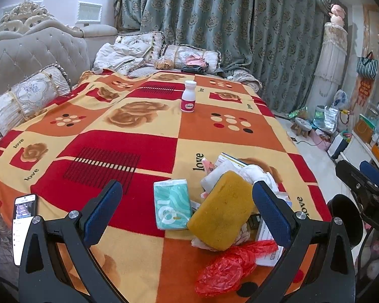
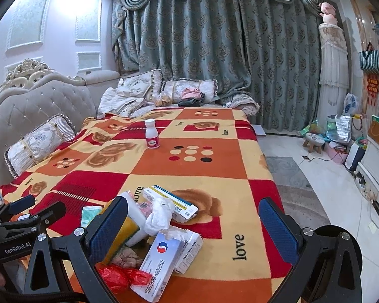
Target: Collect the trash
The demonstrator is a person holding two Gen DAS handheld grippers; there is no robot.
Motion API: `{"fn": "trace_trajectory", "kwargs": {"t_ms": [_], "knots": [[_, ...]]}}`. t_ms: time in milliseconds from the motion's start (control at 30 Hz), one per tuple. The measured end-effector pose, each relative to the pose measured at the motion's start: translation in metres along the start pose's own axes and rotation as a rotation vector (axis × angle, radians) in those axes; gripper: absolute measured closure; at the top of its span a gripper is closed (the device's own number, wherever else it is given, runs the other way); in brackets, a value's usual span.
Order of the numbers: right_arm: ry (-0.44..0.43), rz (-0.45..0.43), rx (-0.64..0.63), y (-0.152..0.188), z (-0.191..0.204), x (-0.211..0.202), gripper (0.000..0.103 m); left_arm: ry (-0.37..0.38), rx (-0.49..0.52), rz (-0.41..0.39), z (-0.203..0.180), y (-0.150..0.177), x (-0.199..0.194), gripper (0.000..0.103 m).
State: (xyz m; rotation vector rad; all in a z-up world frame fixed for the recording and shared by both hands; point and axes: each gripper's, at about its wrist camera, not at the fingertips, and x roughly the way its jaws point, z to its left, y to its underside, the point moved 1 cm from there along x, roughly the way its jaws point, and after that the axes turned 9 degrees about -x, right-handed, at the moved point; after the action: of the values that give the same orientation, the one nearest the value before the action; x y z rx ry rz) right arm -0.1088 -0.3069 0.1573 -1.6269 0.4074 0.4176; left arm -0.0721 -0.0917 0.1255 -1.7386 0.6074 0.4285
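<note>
Both the left tongs [image 1: 187, 217] and right tongs [image 2: 193, 229] are spread and empty. Between their fingers, a trash heap is gathered: yellow sponge [image 1: 222, 212], crumpled red plastic bag [image 1: 230, 270], white medicine boxes [image 2: 161, 265]. A white pill bottle [image 1: 188, 96] is left well beyond.

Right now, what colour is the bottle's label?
Pink-red, on a white bottle with a white cap. Left wrist view shows it best.

Patterned blanket [image 1: 128, 149] under trash pile [image 1: 230, 202], bottle [image 1: 188, 96]

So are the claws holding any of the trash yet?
No, nothing is held. The left gripper and right gripper are both open above the trash pile.
</note>
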Motion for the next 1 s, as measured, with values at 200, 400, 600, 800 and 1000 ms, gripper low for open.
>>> {"fn": "trace_trajectory", "kwargs": {"t_ms": [200,400,600,800,1000], "knots": [[0.0,0.005,-0.003,0.0,0.0004,0.0011,0.0,-0.001,0.0,0.0,0.0,-0.0007,-0.0004,0.001],[-0.003,0.013,0.0,-0.0013,0.0009,0.0014,0.0,-0.001,0.0,-0.002,0.0,-0.0003,-0.0006,0.001],[0.0,0.021,-0.005,-0.001,0.0004,0.0034,0.0,-0.002,0.003,-0.002,-0.0004,0.0,-0.0006,0.001],[0.0,0.026,-0.005,-0.0007,0.0005,0.0049,0.0,0.0,0.001,0.0,-0.0007,0.0,-0.0004,0.001],[-0.005,0.04,-0.002,0.0016,-0.0007,0.0096,0.0,-0.001,0.011,0.016,-0.0042,0.0047,0.0054,0.001]]}}
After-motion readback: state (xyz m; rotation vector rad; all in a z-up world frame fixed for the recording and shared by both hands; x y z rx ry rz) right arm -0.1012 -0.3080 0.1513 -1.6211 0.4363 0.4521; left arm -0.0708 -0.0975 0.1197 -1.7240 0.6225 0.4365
